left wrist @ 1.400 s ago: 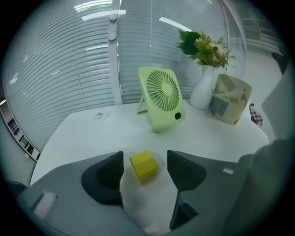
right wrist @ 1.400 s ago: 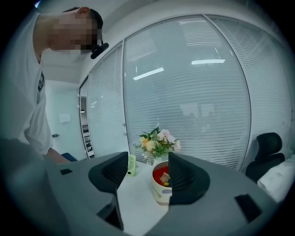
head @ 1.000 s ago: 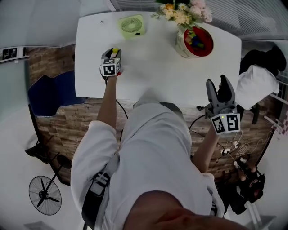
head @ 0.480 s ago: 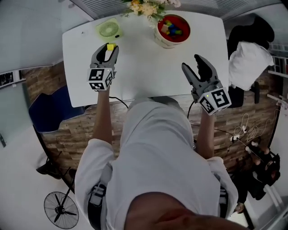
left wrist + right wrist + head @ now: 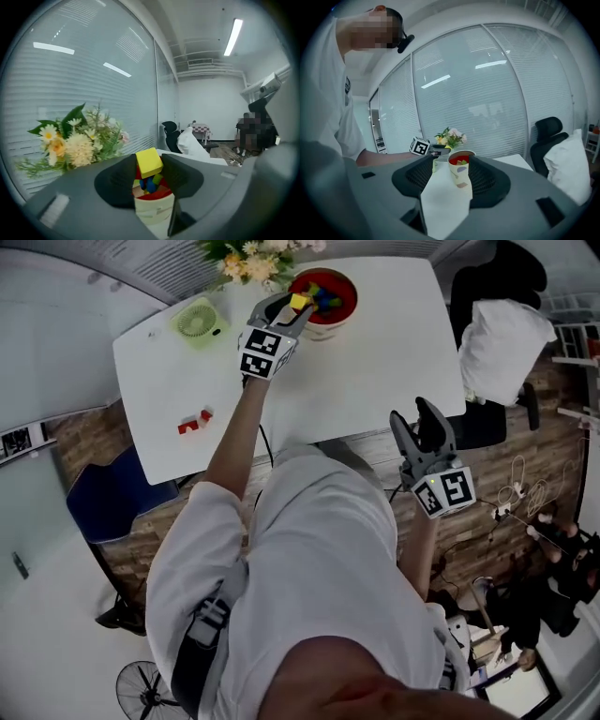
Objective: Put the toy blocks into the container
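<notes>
Hovering at the rim of the container (image 5: 328, 326) is the left gripper (image 5: 292, 311), jaws clenched on a yellow block (image 5: 301, 301), a smooth, sharp-cornered cube. A second ago that gripper was low on the near-left part of the white desk (image 5: 375, 362) with the same block; now the arm is stretched right across to the far side. The right gripper (image 5: 412, 418) hangs off the desk's near edge. Its dark ribbed jaws are released with nothing between them, and they have just been closing a little. Half a second ago it was out over the desk.

The left gripper view gives what the head view can't. The block sits pinched at the jaw tips just above the container, whose round mouth is red inside and already holds blue, green and red pieces. The right gripper view shows the outside of the container: a tapered cup with a cream wall and pastel patches. It also shows the left gripper's marker cube beside it.

Only the head view shows the small red blocks (image 5: 194, 422) lying on the desk's left part, well apart from the container. It also shows a round pale-green fan (image 5: 197, 319) and a bunch of flowers (image 5: 246, 261) at the back.
</notes>
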### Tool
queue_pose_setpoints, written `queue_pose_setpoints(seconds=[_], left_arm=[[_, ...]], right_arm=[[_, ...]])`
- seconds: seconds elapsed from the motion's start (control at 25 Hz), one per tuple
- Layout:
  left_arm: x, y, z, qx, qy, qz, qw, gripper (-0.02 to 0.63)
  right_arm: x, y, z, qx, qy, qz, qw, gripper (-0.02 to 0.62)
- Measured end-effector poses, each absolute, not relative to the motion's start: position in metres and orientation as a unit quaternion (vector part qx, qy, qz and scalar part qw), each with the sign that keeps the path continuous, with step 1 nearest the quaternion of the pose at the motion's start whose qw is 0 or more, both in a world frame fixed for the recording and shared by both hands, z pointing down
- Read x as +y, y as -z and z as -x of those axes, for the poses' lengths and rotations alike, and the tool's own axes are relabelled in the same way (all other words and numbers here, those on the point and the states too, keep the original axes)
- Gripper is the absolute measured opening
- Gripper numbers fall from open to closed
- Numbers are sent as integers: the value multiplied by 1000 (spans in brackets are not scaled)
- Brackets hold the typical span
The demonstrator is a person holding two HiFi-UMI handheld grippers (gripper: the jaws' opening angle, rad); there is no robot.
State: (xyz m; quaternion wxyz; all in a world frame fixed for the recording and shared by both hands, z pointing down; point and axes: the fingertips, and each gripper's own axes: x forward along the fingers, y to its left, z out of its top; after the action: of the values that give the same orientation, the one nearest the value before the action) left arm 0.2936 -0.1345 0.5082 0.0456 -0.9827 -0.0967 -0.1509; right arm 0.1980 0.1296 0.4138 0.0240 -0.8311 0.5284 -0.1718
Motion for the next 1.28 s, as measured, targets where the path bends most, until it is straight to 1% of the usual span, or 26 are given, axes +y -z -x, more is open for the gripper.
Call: queue_pose_setpoints(seconds=[0.24, 0.28, 0.32, 0.4, 0.44, 0.48, 0.56, 0.6, 0.68, 0.72, 0.8, 0.88, 0.92, 1.0, 1.04, 1.08, 1.16, 1.28], left_arm=[[-121, -534, -337, -92, 169, 980, 57, 181], [-120, -538, -339, -93, 173, 979, 62, 227], [-118, -541, -340, -94, 176, 978, 63, 300], [-115, -541, -338, -95, 175, 978, 62, 390], [-113, -537, -334, -96, 169, 979, 61, 411], [-111, -531, -329, -97, 161, 980, 59, 411], [-105, -511, -313, -99, 135, 984, 58, 392], [-103, -498, -302, -100, 119, 986, 60, 325], [-98, -472, -277, -106, 90, 988, 71, 81], [-95, -460, -263, -109, 82, 987, 81, -3], [-90, -440, -233, -105, 80, 985, 109, -5], [-89, -419, -201, -85, 72, 986, 121, -5], [-89, -407, -185, -71, 61, 989, 116, -5], [-88, -385, -151, -37, 38, 994, 95, -5], [-87, -379, -133, -19, 36, 996, 84, -5], [-86, -376, -115, -1, 38, 997, 73, -5], [-83, -373, -79, 38, 46, 996, 60, -5], [-80, -376, -30, 91, 66, 991, 70, -5]], right_arm=[[202, -420, -199, 449, 177, 874, 50, 239], [210, -420, -200, 441, 177, 879, 52, 239], [217, -420, -202, 434, 176, 882, 54, 239], [225, -420, -206, 429, 174, 884, 59, 239], [227, -419, -208, 430, 173, 884, 61, 239], [227, -419, -210, 434, 171, 882, 63, 239], [223, -417, -216, 446, 166, 877, 64, 239], [219, -416, -219, 454, 162, 874, 64, 239], [205, -412, -226, 472, 152, 866, 63, 238], [197, -409, -230, 482, 144, 862, 60, 233], [176, -400, -236, 507, 123, 852, 50, 213], [152, -391, -240, 538, 94, 837, 37, 170], [138, -387, -241, 555, 79, 827, 31, 142], [110, -381, -240, 591, 54, 805, 21, 50], [96, -379, -239, 609, 46, 792, 21, 18], [84, -377, -236, 628, 40, 777, 24, 3], [60, -372, -225, 665, 29, 745, 27, 3], [32, -364, -200, 714, 3, 699, 22, 2]])
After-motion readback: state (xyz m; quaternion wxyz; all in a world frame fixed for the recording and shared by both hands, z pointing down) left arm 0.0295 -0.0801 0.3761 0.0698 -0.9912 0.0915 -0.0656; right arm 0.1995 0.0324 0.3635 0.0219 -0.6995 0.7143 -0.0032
